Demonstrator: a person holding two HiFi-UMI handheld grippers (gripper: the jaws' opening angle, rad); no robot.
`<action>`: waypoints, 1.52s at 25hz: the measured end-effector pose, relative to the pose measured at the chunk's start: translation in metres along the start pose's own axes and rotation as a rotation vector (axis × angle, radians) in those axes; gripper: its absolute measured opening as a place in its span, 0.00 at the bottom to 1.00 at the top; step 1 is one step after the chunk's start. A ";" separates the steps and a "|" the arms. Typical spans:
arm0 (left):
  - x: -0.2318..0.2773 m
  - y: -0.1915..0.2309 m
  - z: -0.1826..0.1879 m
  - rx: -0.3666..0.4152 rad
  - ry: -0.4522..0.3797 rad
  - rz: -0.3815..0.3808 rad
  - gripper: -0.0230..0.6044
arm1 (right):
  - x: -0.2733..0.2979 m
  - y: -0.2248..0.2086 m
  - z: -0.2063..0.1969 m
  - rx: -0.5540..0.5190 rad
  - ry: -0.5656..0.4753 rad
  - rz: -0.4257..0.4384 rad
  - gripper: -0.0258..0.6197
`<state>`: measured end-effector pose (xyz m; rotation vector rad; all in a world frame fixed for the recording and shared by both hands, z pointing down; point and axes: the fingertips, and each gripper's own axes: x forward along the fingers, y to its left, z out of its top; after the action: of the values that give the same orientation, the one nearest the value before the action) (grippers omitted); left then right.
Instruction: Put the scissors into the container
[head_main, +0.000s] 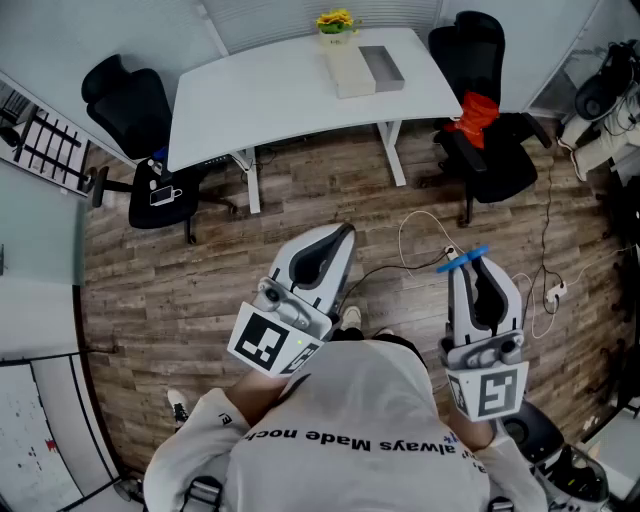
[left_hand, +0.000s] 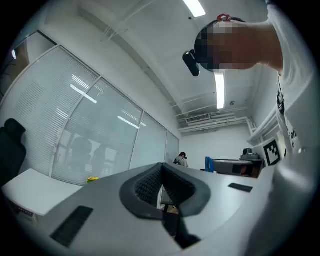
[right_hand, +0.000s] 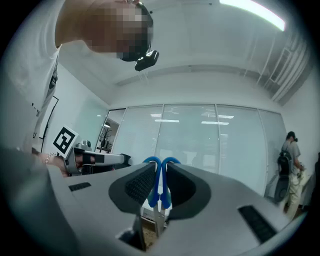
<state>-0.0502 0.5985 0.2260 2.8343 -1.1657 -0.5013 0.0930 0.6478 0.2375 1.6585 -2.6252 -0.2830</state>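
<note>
My right gripper (head_main: 470, 268) is shut on a pair of blue-handled scissors (head_main: 462, 260), held over the wooden floor well short of the table. In the right gripper view the blue handles (right_hand: 159, 192) are pinched between the dark pads, their loops sticking out past the tips, blades pointing back. My left gripper (head_main: 335, 240) is held out beside it, shut with nothing between its pads (left_hand: 150, 187). A long grey container (head_main: 381, 66) lies beside a pale box (head_main: 348, 72) on the white table (head_main: 280, 95), far from both grippers.
Yellow flowers (head_main: 335, 20) stand at the table's back edge. Black chairs stand at the left (head_main: 135, 105) and the right (head_main: 492, 150), the right one with a red thing (head_main: 478, 112) on it. Cables (head_main: 425, 235) trail across the floor. A person (right_hand: 290, 155) stands far off.
</note>
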 end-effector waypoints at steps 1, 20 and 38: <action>-0.001 0.004 0.000 0.003 0.002 0.001 0.07 | 0.002 0.002 0.000 0.012 -0.004 0.001 0.17; 0.009 0.047 -0.007 0.013 0.016 0.021 0.07 | 0.045 0.004 -0.008 0.019 -0.016 0.043 0.17; 0.136 0.108 -0.028 0.029 0.032 0.051 0.07 | 0.145 -0.106 -0.031 0.045 -0.015 0.046 0.17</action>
<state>-0.0243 0.4246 0.2311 2.8179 -1.2459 -0.4384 0.1281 0.4694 0.2392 1.6124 -2.6959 -0.2384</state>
